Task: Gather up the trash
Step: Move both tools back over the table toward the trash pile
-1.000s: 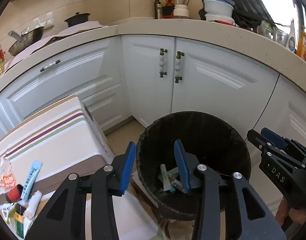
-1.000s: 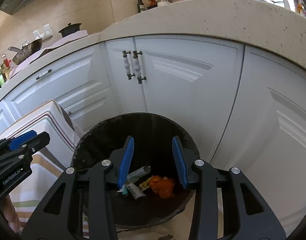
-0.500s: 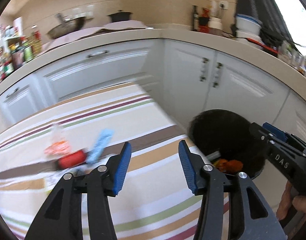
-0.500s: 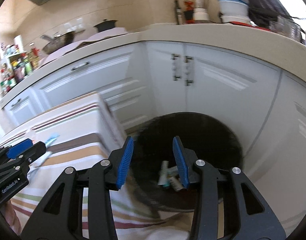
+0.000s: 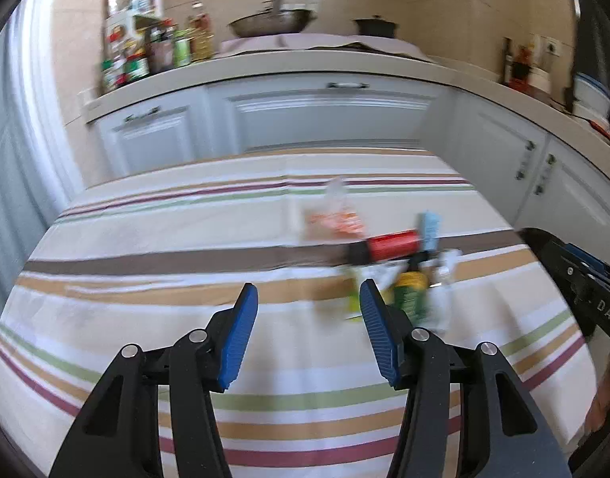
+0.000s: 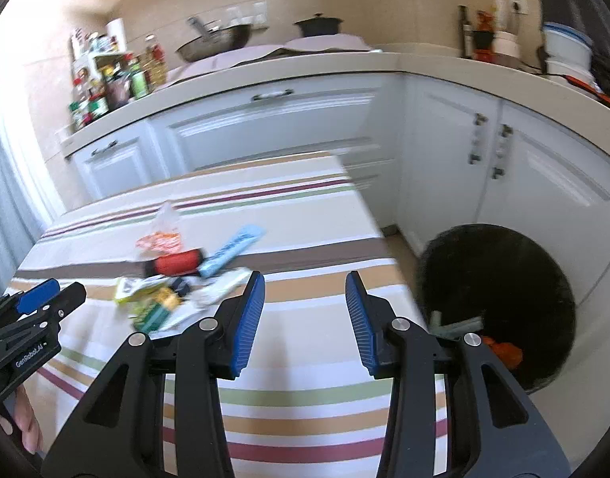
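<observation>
Hovering over the striped tablecloth (image 5: 145,239), the left gripper (image 5: 308,330) and right gripper (image 6: 305,314) both stand with jaws apart and nothing between them. The trash pile (image 6: 177,279), blurred, lies on the cloth; the black bin (image 6: 500,263) beside the table holds a few wrappers.

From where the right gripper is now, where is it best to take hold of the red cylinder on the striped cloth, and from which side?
Probably at the middle of the red cylinder, coming from above. It lies on its side across the striped cloth, so the fingers can close across its round body. Its dark end touches the pile of wrappers; the red middle is free.
</observation>
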### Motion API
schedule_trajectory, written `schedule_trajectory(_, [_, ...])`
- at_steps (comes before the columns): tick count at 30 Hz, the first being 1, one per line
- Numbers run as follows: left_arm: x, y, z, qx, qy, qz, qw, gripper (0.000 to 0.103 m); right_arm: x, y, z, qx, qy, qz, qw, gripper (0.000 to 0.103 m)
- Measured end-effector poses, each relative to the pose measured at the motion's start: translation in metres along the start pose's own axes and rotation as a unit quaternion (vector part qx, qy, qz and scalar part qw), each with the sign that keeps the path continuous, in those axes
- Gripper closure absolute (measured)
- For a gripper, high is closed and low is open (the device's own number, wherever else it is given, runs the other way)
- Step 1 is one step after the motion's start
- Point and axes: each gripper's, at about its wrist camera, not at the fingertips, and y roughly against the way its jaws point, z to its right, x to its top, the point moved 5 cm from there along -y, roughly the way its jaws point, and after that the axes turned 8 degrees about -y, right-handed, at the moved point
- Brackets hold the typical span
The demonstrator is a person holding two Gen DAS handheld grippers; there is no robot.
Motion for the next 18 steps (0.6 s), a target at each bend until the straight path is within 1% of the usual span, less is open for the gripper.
schedule_trajectory(4, [-0.01,0.0,-0.03,0.021,0.017,-0.002,0.9996,0.05,-0.009,-0.009,-0.027,0.012,0.011,-0.017,1.0,0.062])
schedule_trajectory(7, [-0.016,-0.001,-0.048,0.029,0.025,-0.005,0.9992,0.05,-0.015,-0.017,-0.045,0.021,0.015,-0.033,0.999,0.062])
schedule_trajectory(12, [-0.022,-0.006,-0.067,0.029,0.041,-0.011,0.9987,0.05,-0.025,-0.031,-0.066,0.026,0.021,-0.062,0.997,0.062])
schedule_trajectory(18, [-0.026,-0.011,-0.078,0.026,0.046,-0.015,0.9985,0.05,-0.035,-0.043,-0.079,0.015,0.028,-0.084,0.996,0.062])
